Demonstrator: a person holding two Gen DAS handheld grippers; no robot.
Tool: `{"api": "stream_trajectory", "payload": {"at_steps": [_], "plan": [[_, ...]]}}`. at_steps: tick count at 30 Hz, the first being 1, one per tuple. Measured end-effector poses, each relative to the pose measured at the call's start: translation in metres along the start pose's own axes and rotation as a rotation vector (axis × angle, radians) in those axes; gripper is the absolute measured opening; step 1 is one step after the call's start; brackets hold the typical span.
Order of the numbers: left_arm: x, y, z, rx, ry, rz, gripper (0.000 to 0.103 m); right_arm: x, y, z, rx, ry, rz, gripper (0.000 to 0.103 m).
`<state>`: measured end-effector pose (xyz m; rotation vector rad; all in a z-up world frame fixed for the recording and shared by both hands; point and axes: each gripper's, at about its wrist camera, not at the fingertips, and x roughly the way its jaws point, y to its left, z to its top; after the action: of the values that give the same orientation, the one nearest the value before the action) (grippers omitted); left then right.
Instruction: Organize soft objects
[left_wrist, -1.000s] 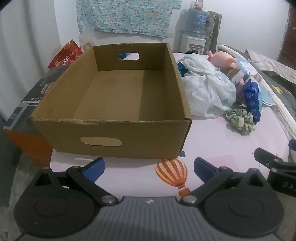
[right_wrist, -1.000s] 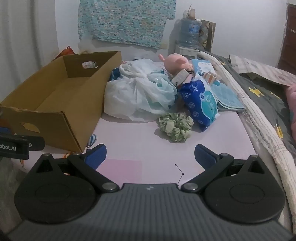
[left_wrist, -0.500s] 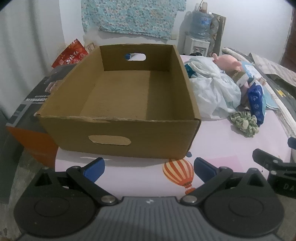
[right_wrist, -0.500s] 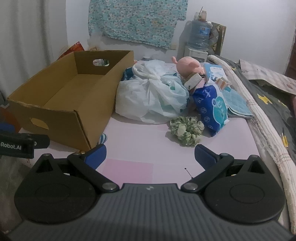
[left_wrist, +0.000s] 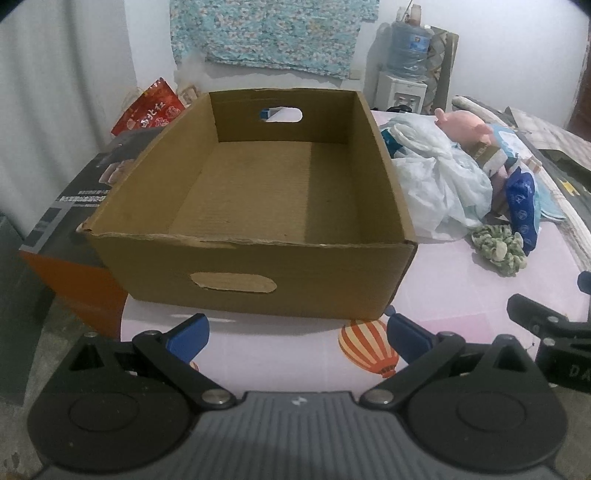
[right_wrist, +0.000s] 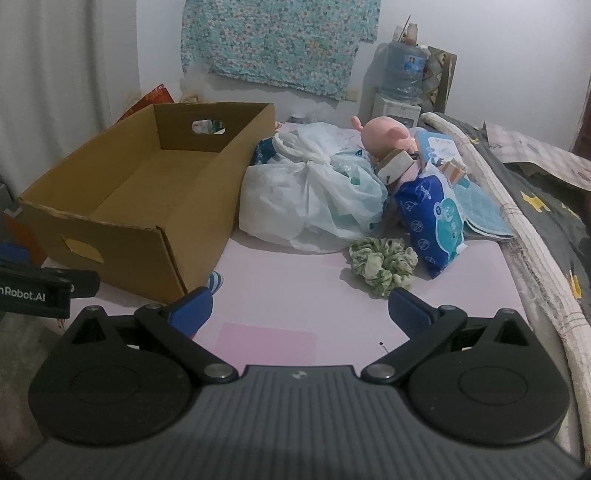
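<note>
Both grippers are being drawn nearer: left gripper toward the cardboard box, right gripper toward the green scrunchie; both are being held wide, empty.

1. The cardboard box sits on the mat, at its left side, open side up, with nothing in it.
2. Just right of the box lies the tied plastic bag, its side against the box wall.
3. Behind and right of the bag rests the plush toy.
4. The wipes pack leans right of the bag, before the plush toy.
5. The scrunchie lies on the mat before the bag, touching the wipes pack.
6. A folded cloth lies right of the wipes pack.
7. A water dispenser stands behind everything, by the wall.
</note>
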<state>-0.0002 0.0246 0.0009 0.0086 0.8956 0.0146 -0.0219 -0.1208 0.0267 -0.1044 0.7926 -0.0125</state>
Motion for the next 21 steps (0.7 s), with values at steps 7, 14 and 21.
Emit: {"api": "stream_trajectory", "payload": {"at_steps": [7, 14, 21], "plan": [[0.001, 0.002, 0.002, -0.003, 0.003, 0.003, 0.103, 0.005, 0.002, 0.002, -0.004, 0.004, 0.002, 0.102], [0.004, 0.005, 0.005, -0.009, 0.007, 0.004, 0.103, 0.008, 0.002, 0.003, -0.002, 0.009, 0.004, 0.102], [0.005, 0.007, 0.005, -0.01, 0.009, 0.005, 0.103, 0.011, 0.002, 0.005, -0.006, 0.013, 0.004, 0.102]]}}
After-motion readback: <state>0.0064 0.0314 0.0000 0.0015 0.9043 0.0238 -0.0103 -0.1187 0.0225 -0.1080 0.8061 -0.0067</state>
